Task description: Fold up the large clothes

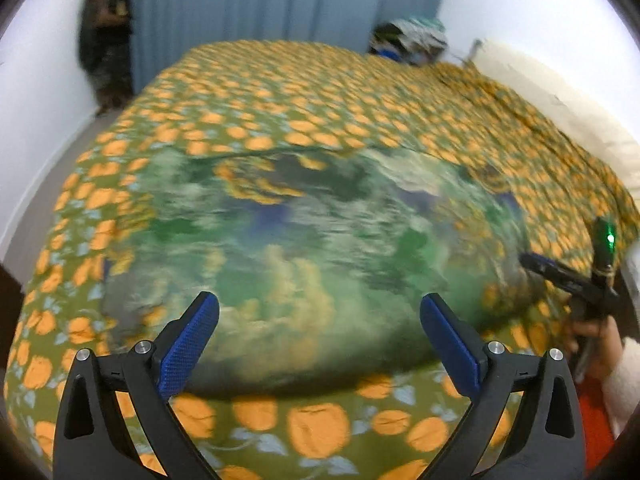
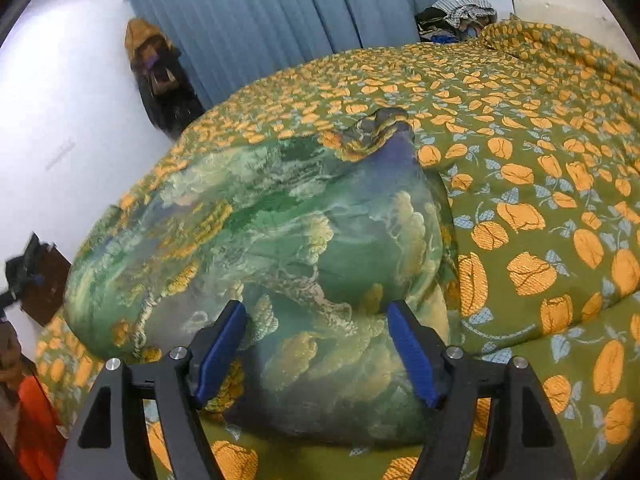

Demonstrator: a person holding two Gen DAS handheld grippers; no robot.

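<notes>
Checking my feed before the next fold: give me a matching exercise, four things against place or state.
Things:
1. green printed garment
2. orange-flowered bedspread
3. blue curtain
4. clothes pile

Places or states:
A. hangs behind the bed
B. heaped at the bed's far corner
C. covers the bed
D. lies on the bedspread, before both open grippers

Pairs: 1-D, 2-C, 3-A, 4-B. The left gripper and right gripper hold nothing.
</notes>
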